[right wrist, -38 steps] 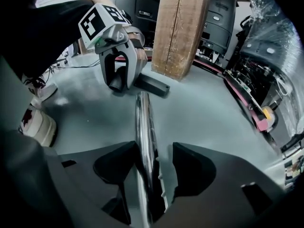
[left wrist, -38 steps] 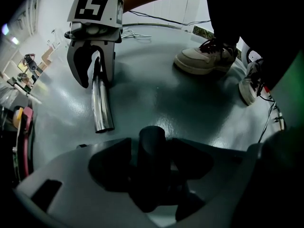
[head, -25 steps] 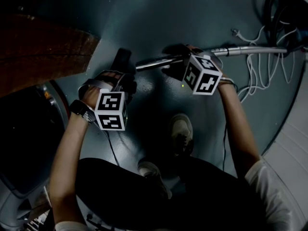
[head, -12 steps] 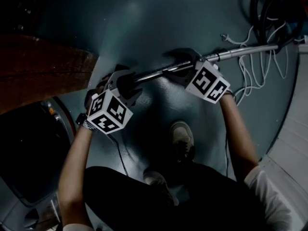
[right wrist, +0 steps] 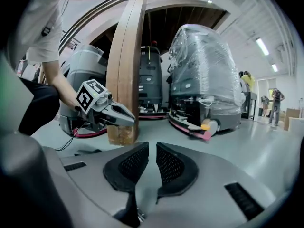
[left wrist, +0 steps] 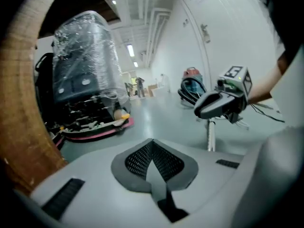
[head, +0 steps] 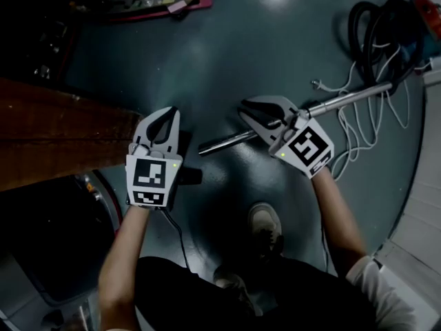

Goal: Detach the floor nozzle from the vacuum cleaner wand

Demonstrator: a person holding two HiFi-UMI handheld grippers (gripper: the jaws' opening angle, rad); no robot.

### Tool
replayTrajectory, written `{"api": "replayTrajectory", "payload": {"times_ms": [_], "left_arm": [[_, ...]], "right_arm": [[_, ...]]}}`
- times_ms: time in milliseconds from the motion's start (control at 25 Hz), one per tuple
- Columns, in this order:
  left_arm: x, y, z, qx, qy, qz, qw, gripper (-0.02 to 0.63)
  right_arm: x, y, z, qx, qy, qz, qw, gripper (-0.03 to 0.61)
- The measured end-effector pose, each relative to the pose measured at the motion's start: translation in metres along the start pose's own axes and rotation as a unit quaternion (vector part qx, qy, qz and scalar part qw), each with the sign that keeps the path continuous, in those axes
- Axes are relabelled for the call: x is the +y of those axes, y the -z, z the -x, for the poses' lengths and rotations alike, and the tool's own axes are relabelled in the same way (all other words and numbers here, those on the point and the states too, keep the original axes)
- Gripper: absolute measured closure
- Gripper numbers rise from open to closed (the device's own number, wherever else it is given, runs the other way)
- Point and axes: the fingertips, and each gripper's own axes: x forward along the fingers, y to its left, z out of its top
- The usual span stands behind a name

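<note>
Grippers, two, mine, both above the dark teal floor (head: 227, 40).

Left gripper (head: 169, 114): jaws have just closed, pads meeting, nothing caught.

Right gripper (head: 246, 110): jaws have just been closing, narrow slit left, nothing in it.

Silver metal vacuum wand (head: 348, 97): passes beneath my right gripper, gripped by neither. Bare end at 3 o'clock of my left gripper, far end running to 2 o'clock toward coiled black hose (head: 375, 19).

Dark low shape (head: 188, 176): at 4 o'clock of left gripper, perhaps the black floor nozzle; too dim to tell.
</note>
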Motion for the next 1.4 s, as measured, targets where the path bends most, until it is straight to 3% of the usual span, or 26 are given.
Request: {"api": "replayTrajectory", "payload": {"times_ms": [160, 360, 520, 800, 1400], "left_arm": [[0.026, -0.03, 0.012, -0.048, -0.049, 0.03, 0.9972, 0.612], [0.022, -0.057, 0.019, -0.084, -0.045, 0.021, 0.9952, 0.612], [0.013, -0.065, 0.02, -0.088, -0.032, 0.011, 0.9955, 0.612], [0.019, -0.074, 0.025, -0.109, -0.054, 0.007, 0.9926, 0.612], [0.015, -0.059, 0.01, -0.095, -0.044, 0.0, 0.9945, 0.612]], "right_arm": [[-0.025, -0.031, 0.013, -0.039, 0.051, -0.01, 0.998, 0.536], [-0.044, -0.066, 0.022, -0.053, 0.101, 0.0, 0.993, 0.548], [-0.043, -0.082, 0.022, -0.062, 0.107, 0.016, 0.992, 0.551], [-0.04, -0.076, 0.018, -0.038, 0.113, 0.032, 0.992, 0.551], [-0.046, -0.059, 0.015, -0.018, 0.114, 0.036, 0.993, 0.551]]}}
